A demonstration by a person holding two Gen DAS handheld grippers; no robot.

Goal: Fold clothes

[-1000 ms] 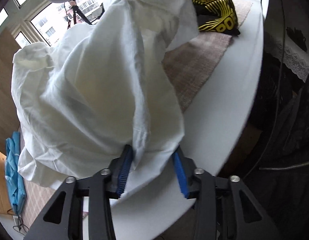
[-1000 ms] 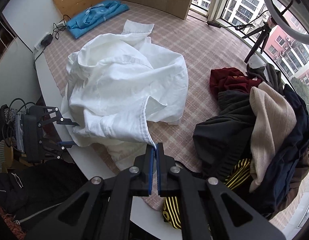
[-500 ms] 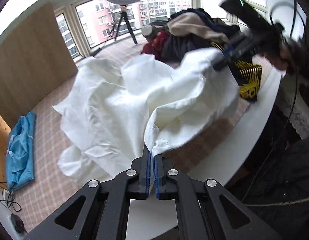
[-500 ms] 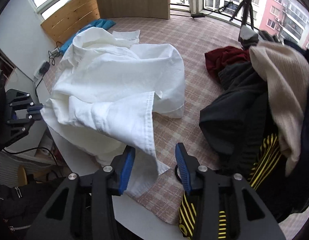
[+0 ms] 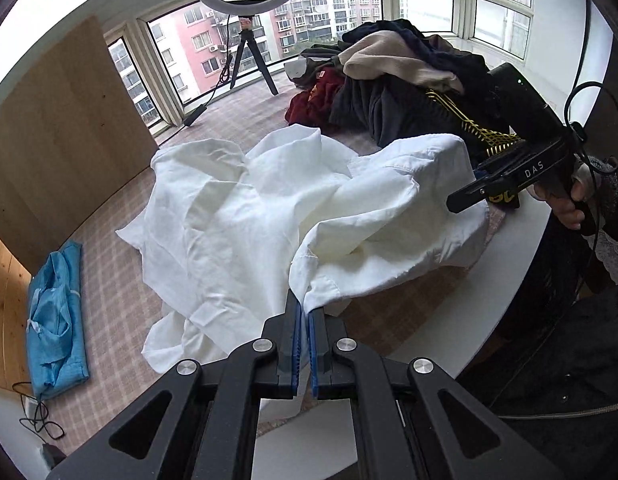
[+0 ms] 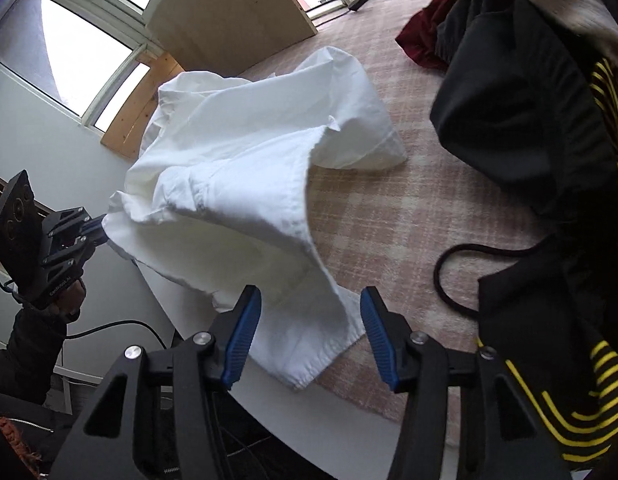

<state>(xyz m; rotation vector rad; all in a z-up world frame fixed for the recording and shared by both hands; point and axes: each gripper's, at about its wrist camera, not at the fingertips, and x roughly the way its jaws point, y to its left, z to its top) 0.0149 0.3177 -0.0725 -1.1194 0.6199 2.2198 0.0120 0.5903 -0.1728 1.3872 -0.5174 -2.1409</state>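
Note:
A crumpled white shirt (image 5: 237,216) lies on the pink checked cloth (image 5: 121,304) of the round table; it also shows in the right wrist view (image 6: 245,148). My left gripper (image 5: 303,320) is shut on a hem edge of the shirt and holds it lifted; it shows at the left of the right wrist view (image 6: 95,228). My right gripper (image 6: 309,324) is open, its blue pads on either side of a hanging shirt corner without gripping it. It shows in the left wrist view (image 5: 465,192) against the shirt's right side.
A pile of dark, beige, red and yellow-striped clothes (image 5: 405,92) sits at the far right of the table (image 6: 549,128). A blue garment (image 5: 57,320) lies at the left. A ring light on a tripod (image 5: 249,32) stands by the windows. The white table edge (image 5: 521,264) runs near me.
My left gripper closed on the shirt's edge and lifted it. My right gripper let go of the shirt, opened, and moved lower toward the hanging corner.

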